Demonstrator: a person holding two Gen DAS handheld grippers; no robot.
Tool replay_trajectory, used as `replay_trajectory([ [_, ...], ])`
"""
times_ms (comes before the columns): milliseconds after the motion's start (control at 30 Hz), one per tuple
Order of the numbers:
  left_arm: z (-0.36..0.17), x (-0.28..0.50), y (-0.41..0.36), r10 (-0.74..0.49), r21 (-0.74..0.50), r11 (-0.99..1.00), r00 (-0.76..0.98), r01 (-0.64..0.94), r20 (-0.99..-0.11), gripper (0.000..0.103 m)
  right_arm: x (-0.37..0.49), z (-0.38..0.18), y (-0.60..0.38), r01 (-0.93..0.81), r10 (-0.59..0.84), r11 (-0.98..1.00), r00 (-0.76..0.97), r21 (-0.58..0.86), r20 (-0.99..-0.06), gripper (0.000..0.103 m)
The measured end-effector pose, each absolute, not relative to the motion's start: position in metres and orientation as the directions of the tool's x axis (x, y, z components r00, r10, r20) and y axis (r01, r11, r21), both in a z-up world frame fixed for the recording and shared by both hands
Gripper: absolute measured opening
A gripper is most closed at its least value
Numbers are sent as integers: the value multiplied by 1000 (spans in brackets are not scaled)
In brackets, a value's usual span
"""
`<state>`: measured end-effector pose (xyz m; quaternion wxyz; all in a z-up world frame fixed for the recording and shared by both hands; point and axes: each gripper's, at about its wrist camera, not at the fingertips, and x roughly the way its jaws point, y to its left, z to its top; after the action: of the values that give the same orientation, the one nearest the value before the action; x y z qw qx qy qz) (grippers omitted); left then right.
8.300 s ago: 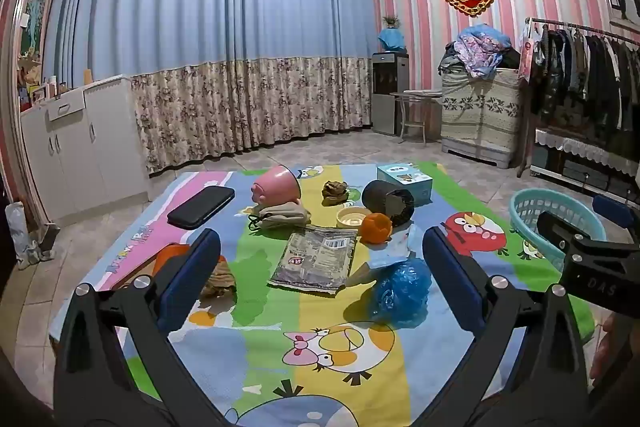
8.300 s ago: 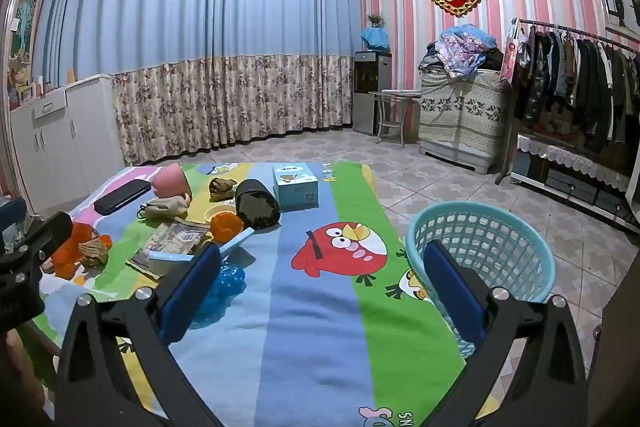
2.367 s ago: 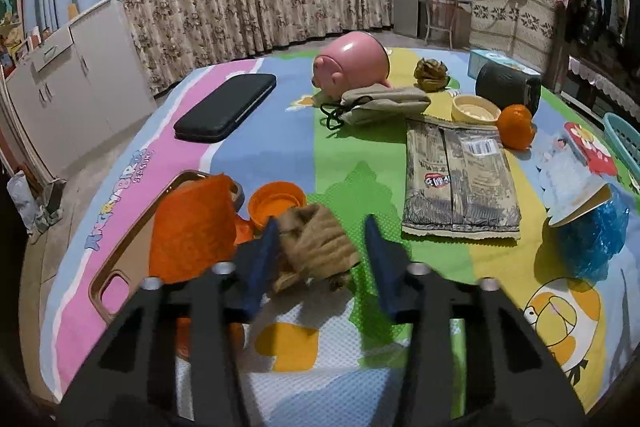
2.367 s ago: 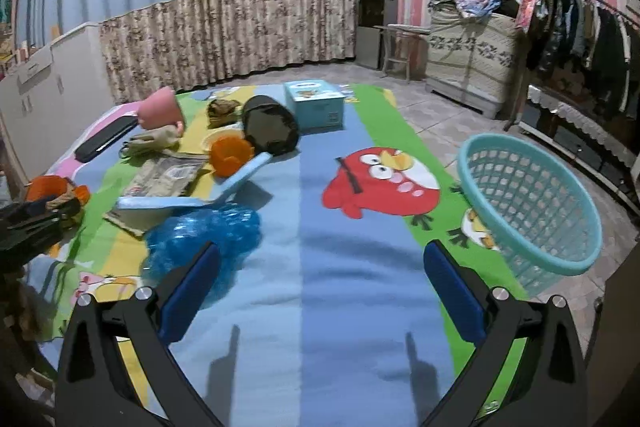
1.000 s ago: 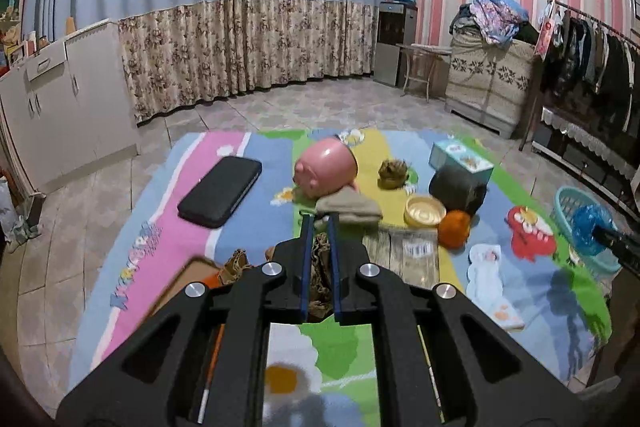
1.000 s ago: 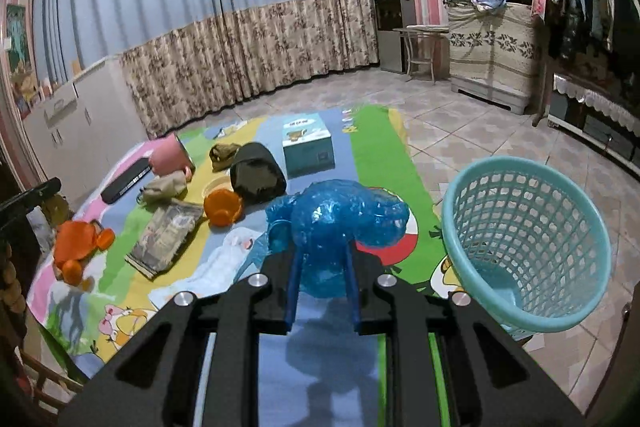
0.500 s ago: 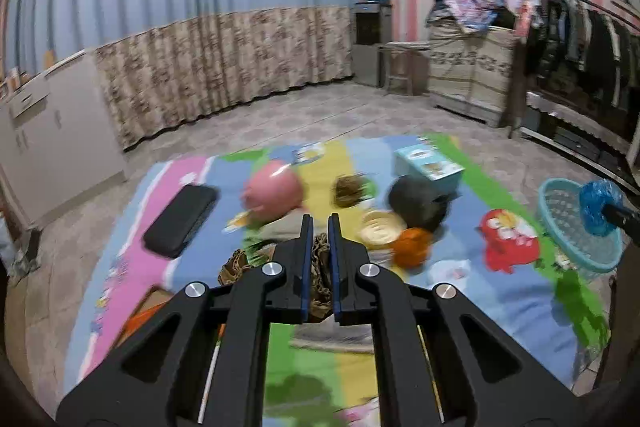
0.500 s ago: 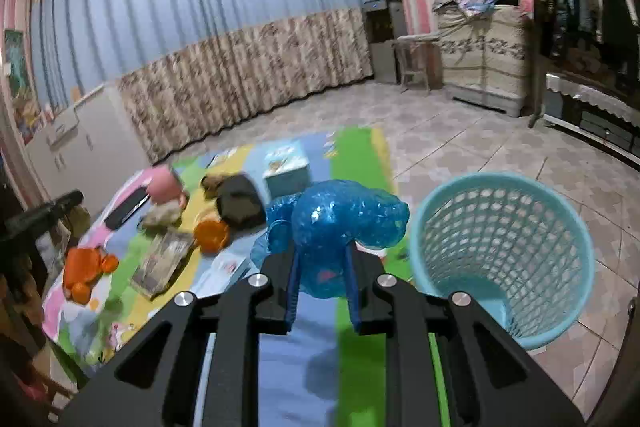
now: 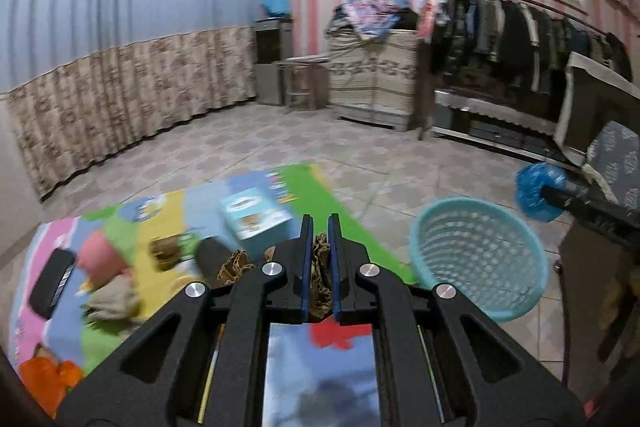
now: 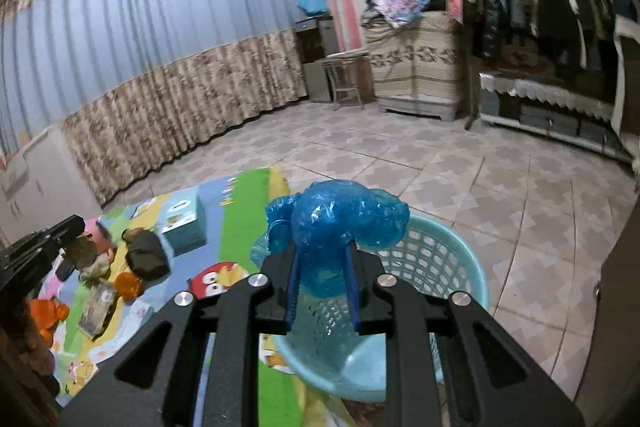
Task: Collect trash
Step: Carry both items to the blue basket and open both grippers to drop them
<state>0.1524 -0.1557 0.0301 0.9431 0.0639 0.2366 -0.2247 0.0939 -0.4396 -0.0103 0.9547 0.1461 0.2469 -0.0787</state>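
Observation:
My left gripper (image 9: pixel 319 227) is shut on a crumpled brown wad of paper (image 9: pixel 320 275), held above the right part of the colourful mat (image 9: pixel 312 187). A turquoise mesh basket (image 9: pixel 480 259) stands on the tiled floor to its right. My right gripper (image 10: pixel 322 251) is shut on a crumpled blue plastic bag (image 10: pixel 340 223) and holds it over the near rim of the basket (image 10: pixel 460 267). From the left wrist view the blue plastic bag (image 9: pixel 536 193) hangs above the basket's far right side. The left gripper (image 10: pixel 44 239) shows at the left edge of the right wrist view.
On the mat lie a light blue box (image 9: pixel 256 215), a pink pot (image 9: pixel 100 259), a black case (image 9: pixel 52 283), a dark roll (image 10: pixel 146 255), an orange fruit (image 10: pixel 128 285) and a snack packet (image 10: pixel 96 311). A clothes rack (image 9: pixel 520 39) and a covered cabinet (image 9: pixel 372 75) line the far wall.
Both grippers have swung to the right with their loads. The basket now sits close under the blue bag, and the mat's items have slid to the left in both views.

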Motion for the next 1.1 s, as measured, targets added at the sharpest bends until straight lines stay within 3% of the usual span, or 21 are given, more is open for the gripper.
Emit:
replay_trajectory([
  [200,19,153,-218,-464,6,846,742,533,-483,6,88,-19,-462,277,-145,942,847,191,-512,20],
  [800,-26,190,-340,-590,-64,727,575,684,-567,9,88,-42,-497,326,-150,912,829,247,-539,20],
  [900,-29,200,-348,-589,-82,728,560,681,-583,24,89,-44,-497,326,-145,909,829,258,-540,20],
  [967,-27,202,-346,-580,-83,741,572,666,-580,39,91,-45,-498,326,-141,909,828,261,-543,20],
  [1100,-25,206,-338,-549,-74,773,606,630,-576,53,96,-48,-493,325,-143,913,822,248,-551,20],
])
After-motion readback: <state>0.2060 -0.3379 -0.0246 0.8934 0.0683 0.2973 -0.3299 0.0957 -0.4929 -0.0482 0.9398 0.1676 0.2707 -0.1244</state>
